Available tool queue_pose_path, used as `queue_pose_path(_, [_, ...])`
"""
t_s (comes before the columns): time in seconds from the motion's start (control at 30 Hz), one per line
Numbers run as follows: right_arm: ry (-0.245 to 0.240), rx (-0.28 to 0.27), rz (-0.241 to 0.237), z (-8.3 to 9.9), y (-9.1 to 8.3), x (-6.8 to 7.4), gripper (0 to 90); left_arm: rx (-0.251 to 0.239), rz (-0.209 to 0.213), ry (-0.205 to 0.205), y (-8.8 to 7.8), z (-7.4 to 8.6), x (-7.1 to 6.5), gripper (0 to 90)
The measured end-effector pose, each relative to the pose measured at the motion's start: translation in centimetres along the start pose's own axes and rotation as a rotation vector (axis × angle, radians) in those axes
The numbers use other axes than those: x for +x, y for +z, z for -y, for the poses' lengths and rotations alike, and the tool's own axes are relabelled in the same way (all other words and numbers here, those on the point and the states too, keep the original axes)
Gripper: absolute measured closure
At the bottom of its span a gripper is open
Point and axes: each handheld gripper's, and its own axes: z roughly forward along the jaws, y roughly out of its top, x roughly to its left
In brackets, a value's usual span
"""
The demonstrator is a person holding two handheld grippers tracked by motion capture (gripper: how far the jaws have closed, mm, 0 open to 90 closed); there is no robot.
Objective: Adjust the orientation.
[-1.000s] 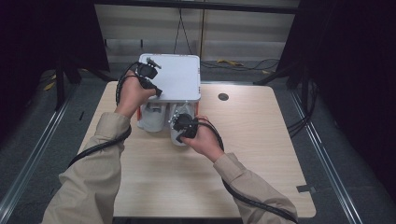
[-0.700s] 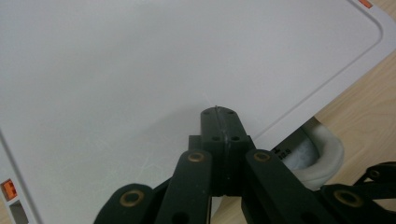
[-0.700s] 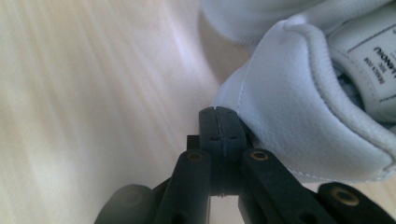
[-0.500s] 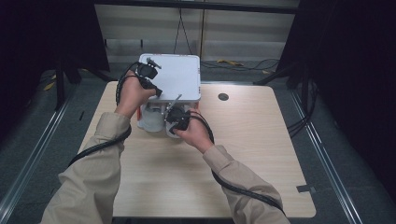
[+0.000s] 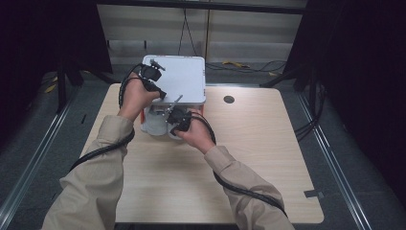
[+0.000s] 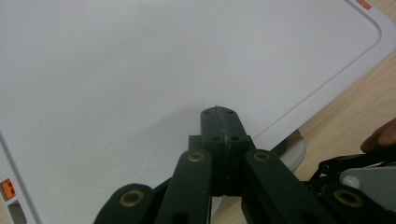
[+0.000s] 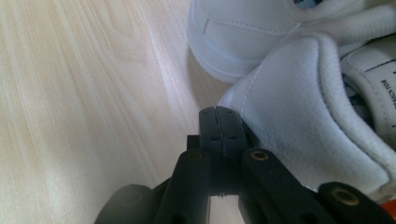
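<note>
High view: we work at a white box (image 5: 184, 79) standing at the far edge of the bench (image 5: 268, 158). Its lid (image 5: 179, 76) looks raised, and two white shoes (image 5: 155, 125) sit at the box's near side, their heels toward us. Our left gripper (image 5: 152, 76) rests on the lid's left part; our right gripper (image 5: 176, 117) is at the box's near edge, over the shoes.

Left gripper view: the left gripper (image 6: 218, 111) has its jaws pressed together with nothing between them, the tips lying against the lid's (image 6: 154, 70) flat white face, near its edge. It props the lid rather than pinching it. The bench (image 6: 355, 98) shows beyond the lid's corner.

Right gripper view: the right gripper (image 7: 217, 111) is also pressed together and pinches nothing; its tips touch or sit just beside the heel of the nearer shoe (image 7: 299, 116), with the other shoe (image 7: 247, 32) just behind it, both on the bench (image 7: 84, 93).

We judge the job about midway: the lid is up and the shoes are at the box's mouth, but whether they go in or come out we cannot tell, and no shoe is gripped yet
</note>
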Motion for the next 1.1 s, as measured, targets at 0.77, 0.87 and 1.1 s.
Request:
queue_pose_path(0.77, [0.033,0.0,0.01,1.6,-0.7,-0.9,90.0,0.004,-0.004,0.008,0.0,0.0,-0.1,90.0])
queue_pose_path(0.87, [0.058,-0.018,0.015,2.0,-1.5,-1.3,90.0,0.001,0.0,0.003,0.0,0.0,0.0,90.0])
queue_pose_path(1.1, [0.071,-0.007,0.042,2.2,-2.1,-2.5,90.0,0.008,0.005,0.003,0.0,-0.1,0.1,90.0])
